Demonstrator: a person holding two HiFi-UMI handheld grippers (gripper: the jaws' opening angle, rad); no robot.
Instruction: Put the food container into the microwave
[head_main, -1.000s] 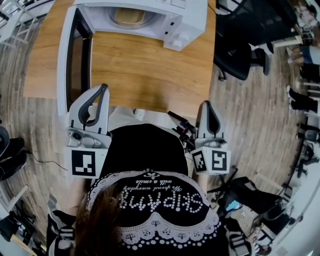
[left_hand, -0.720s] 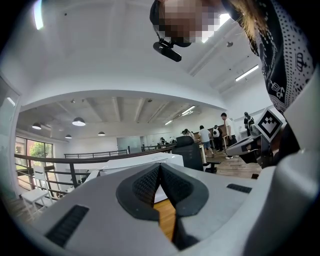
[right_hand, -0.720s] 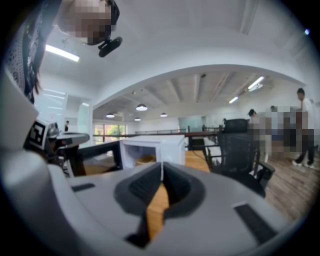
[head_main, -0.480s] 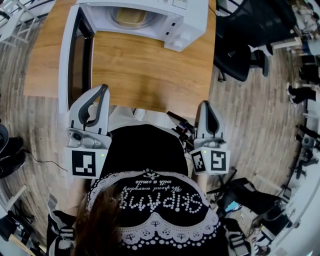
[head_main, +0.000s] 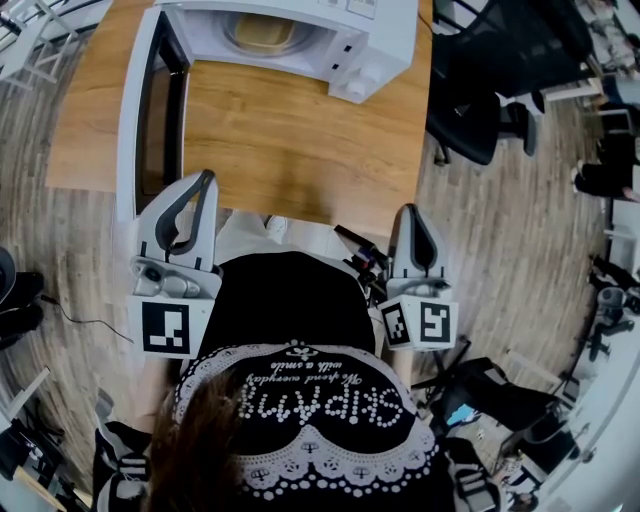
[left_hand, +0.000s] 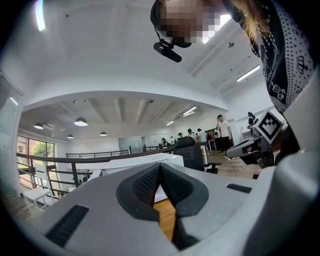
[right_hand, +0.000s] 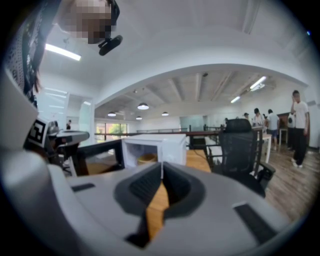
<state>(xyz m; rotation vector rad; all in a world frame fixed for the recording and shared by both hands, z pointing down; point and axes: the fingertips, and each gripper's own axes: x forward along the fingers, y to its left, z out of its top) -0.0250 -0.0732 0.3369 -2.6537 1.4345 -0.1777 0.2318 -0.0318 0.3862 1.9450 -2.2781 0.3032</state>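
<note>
Head view looks steeply down over my black top (head_main: 290, 310), with one tool held low at each side of me. My left hand-held gripper (head_main: 206, 180) is clenched. In the left gripper view its dark pads meet at the tips, and nothing sits in the small gap below them but a strip of wood. My right hand-held gripper (head_main: 414, 210) is clenched the same way and also empty, its tips pressed together in the right gripper view. Both point forward at the near edge of the wooden tabletop (head_main: 290, 140), and neither touches anything on it.

Further along, on my left, the microwave door (head_main: 150, 110) stands swung wide open toward me, running along the left side of the tabletop. Its free end is near my left tool. Behind it, at the far edge of the tabletop, sits the white microwave (head_main: 375, 40) with its mouth facing me. The food container (head_main: 262, 33), a tan one, rests inside the cavity, well apart from both of my tools. The right gripper view shows it there too, through the open front.

Off the right side of the tabletop a black office chair (head_main: 480, 90) stands on the plank floor (head_main: 500, 250). Farthest off, people (right_hand: 298, 127) stand at the right of the room.
</note>
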